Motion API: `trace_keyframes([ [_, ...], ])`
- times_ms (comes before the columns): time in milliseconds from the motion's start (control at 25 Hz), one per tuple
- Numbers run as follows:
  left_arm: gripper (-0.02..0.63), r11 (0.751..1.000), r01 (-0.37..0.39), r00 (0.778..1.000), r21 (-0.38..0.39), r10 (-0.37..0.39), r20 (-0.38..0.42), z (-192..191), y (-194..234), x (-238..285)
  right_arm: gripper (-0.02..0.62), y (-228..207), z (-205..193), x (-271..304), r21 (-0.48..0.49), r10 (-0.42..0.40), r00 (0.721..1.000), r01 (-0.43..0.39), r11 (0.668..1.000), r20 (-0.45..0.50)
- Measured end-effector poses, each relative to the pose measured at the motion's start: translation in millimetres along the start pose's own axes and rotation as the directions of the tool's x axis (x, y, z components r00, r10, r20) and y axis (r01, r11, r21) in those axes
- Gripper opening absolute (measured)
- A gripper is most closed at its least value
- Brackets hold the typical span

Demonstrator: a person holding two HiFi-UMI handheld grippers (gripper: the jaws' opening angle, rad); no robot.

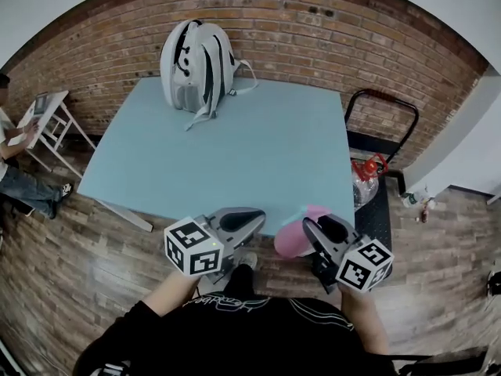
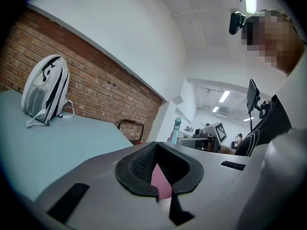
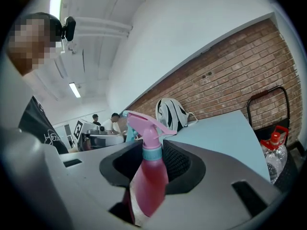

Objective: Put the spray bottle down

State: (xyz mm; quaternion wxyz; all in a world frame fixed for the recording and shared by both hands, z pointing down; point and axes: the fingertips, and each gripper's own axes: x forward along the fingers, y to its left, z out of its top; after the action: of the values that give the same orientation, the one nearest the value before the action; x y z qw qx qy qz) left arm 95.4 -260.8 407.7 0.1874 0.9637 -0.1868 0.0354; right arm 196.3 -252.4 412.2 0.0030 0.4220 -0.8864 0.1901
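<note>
The pink spray bottle has a pink trigger head and a teal collar. It stands upright between the jaws of my right gripper, just off the near edge of the light blue table. In the right gripper view the pads of that gripper press on the bottle's body from both sides. My left gripper hovers beside it to the left, jaws together. In the left gripper view only a thin pink sliver shows in the slit of that gripper, and the bottle's teal top peeks over it.
A white backpack stands at the table's far edge by the brick wall. A black cart with a red-capped water jug sits right of the table. A seated person is at the far left beside a small white stand.
</note>
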Motion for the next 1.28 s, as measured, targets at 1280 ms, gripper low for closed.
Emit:
trace_keyframes([
  [1280,0.008,0.979,-0.064,0.993,-0.195,0.043,-0.114,-29,189,67,0.129,-152,-30,197,-0.309,-0.108,0.994,0.091,0.947,-0.037],
])
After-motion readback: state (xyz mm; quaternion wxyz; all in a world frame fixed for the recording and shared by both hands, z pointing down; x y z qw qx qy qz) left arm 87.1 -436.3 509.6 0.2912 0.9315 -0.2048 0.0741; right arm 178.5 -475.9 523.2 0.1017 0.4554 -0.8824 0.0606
